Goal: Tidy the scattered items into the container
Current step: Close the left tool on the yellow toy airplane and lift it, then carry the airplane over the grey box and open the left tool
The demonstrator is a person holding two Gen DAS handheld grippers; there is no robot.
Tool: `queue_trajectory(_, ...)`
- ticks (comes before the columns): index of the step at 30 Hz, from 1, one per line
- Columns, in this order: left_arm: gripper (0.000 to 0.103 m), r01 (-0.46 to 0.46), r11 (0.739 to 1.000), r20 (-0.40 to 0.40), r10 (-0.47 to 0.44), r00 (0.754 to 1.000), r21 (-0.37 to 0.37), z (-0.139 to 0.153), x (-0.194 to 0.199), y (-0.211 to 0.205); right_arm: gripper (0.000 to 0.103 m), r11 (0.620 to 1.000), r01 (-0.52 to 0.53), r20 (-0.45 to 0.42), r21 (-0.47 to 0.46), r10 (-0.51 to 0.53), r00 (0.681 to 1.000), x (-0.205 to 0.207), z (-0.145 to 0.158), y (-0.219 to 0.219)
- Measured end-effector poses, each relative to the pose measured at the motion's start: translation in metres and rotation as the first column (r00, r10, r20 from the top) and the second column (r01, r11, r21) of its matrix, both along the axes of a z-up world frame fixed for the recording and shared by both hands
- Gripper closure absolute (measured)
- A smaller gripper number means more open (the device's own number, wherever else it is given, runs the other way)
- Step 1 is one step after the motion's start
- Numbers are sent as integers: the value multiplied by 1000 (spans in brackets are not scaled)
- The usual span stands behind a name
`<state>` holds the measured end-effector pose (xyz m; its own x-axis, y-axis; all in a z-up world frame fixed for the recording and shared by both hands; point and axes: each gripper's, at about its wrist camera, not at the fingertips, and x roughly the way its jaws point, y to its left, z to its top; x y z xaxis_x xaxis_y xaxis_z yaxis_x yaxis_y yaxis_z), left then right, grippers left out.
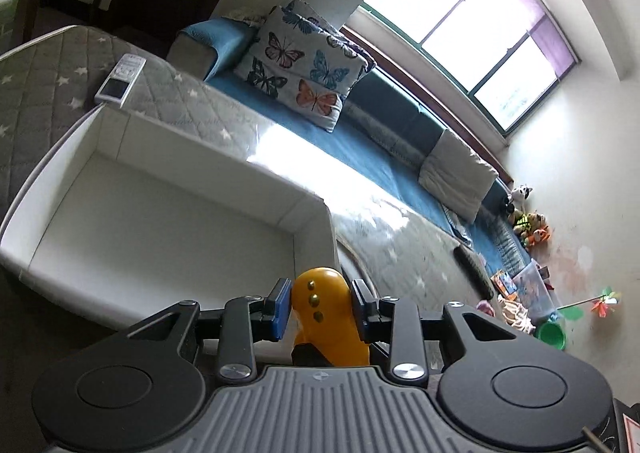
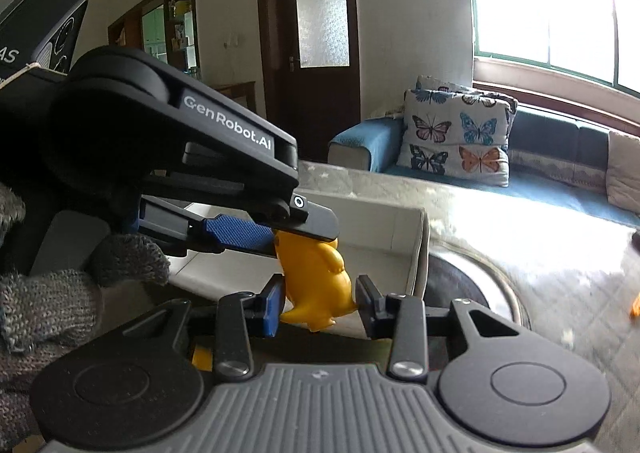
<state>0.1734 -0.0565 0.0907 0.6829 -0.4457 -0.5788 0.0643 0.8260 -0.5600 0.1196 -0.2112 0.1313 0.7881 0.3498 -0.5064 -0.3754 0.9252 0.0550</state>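
At far left of the left wrist view, a remote control (image 1: pixel 120 80) lies on the star-patterned table cover (image 1: pixel 48 69), just beside the far corner of the white container (image 1: pixel 308 209). The container's visible interior holds nothing. To its right, the left gripper (image 1: pixel 320 307) has its fingers clamped on a yellow toy figure (image 1: pixel 326 313), held near the container's near right corner. In the right wrist view, the left gripper enters from the left, gripping the figure's top; the right gripper (image 2: pixel 320 301) brackets the figure's lower body, its left pad (image 2: pixel 274 305) touching and its right pad seemingly at the surface, though firm closure cannot be told. Farther right, an orange item (image 2: pixel 635 307) lies on the cover. Judged progress: early, with nothing yet deposited, the figure awaiting release, and other items remaining.
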Motion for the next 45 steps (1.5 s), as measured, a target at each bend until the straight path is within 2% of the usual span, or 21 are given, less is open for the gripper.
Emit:
queue_trajectory(8,69,13,999,-62,-15,998,-32,-23,43,5,65,1000,27,-64,-14,-28,998,42,-18,9)
queue_trajectory(21,68,51,998,-160,-55,986,-31,-57,68,0,64,998,46,-157,-47,-53,986,54,-44,12)
queue_trajectory(37,69,96,995,-180,-90,980,24,-61,68,-11,64,997,73,-125,-21,-75,989,30,-36,-2)
queue_trajectory(45,67,73,996,-154,-64,986,56,-55,69,-11,63,997,81,-114,2,-81,990,26,-32,-8)
